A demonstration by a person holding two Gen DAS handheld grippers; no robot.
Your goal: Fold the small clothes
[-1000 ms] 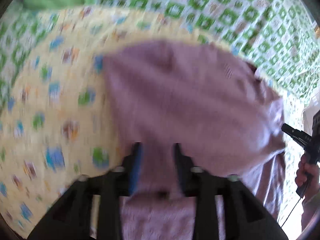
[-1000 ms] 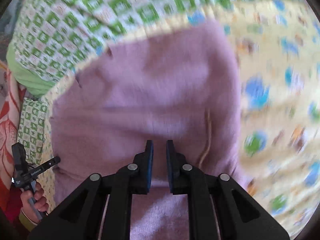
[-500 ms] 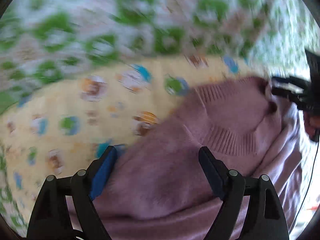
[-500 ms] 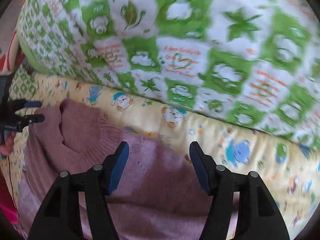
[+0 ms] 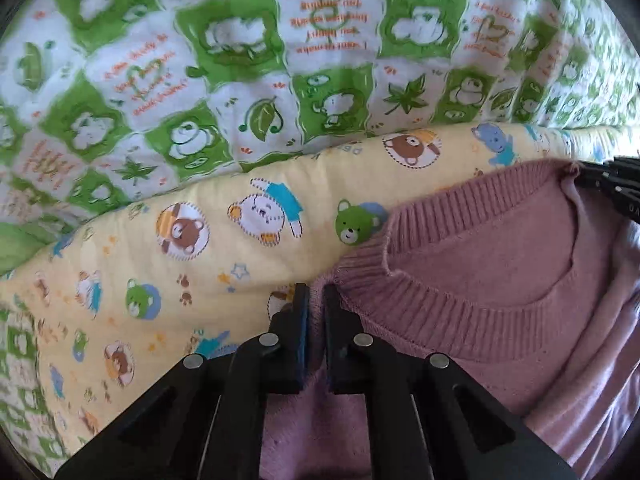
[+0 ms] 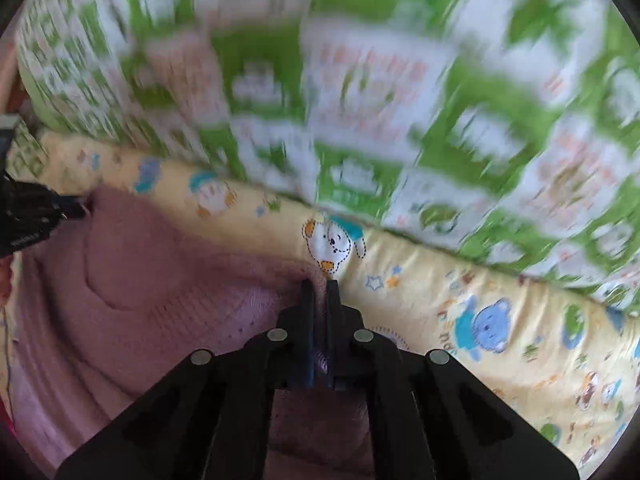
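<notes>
Lying flat on the yellow animal-print blanket (image 5: 132, 256), the pink sweater (image 5: 488, 264) runs its neckline across the right of the left wrist frame. The left gripper (image 5: 315, 300) has just closed on one shoulder corner, and the right gripper (image 6: 319, 286) on the other, so both hands hold the top edge. A green quilt (image 5: 240, 60) fills the upper frame.

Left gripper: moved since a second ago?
Yes. The left gripper sat over the sweater's body; now it is at the shoulder by the collar, nearer the green quilt. Its jaws just closed, pinching the knit.
</notes>
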